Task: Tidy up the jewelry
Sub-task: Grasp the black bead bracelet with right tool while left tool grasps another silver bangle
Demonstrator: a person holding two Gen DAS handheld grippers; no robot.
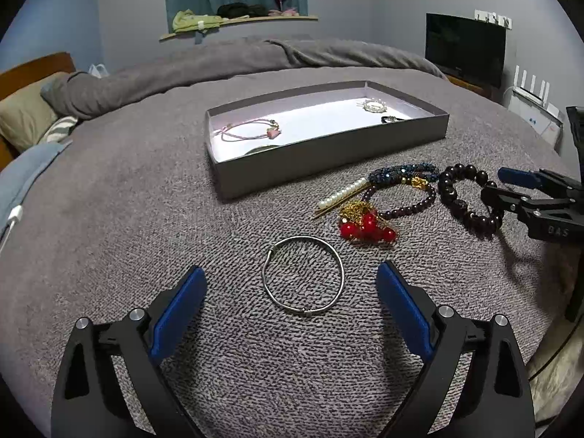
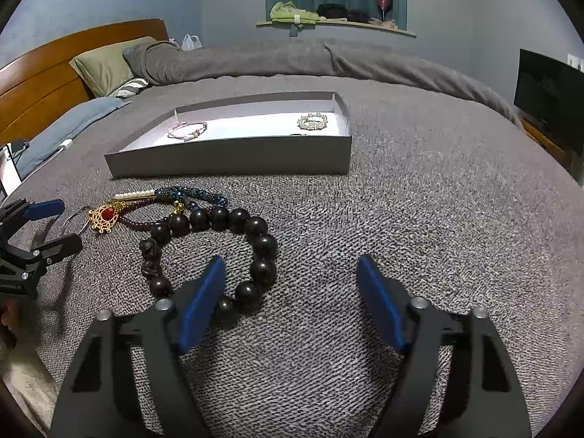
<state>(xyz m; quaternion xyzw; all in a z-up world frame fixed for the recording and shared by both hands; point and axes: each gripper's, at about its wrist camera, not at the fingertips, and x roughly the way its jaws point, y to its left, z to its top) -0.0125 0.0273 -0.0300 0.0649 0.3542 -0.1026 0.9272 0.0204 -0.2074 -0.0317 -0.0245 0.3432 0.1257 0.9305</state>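
Left claw (image 1: 292,288), open, has the bangle (image 1: 303,274) at 12 o'clock; right claw (image 2: 290,284), open, probably straddles the bead bracelet's (image 2: 210,252) near rim.

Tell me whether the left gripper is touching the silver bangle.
Apart. The left wrist view shows the silver bangle lying on the blanket between the left gripper's open jaws, with bare blanket visible on both sides.

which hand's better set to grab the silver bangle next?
Left. Its tongs are open with the silver bangle lying centred between the pads on the blanket. The right tongs sit at the dark bead bracelet instead.
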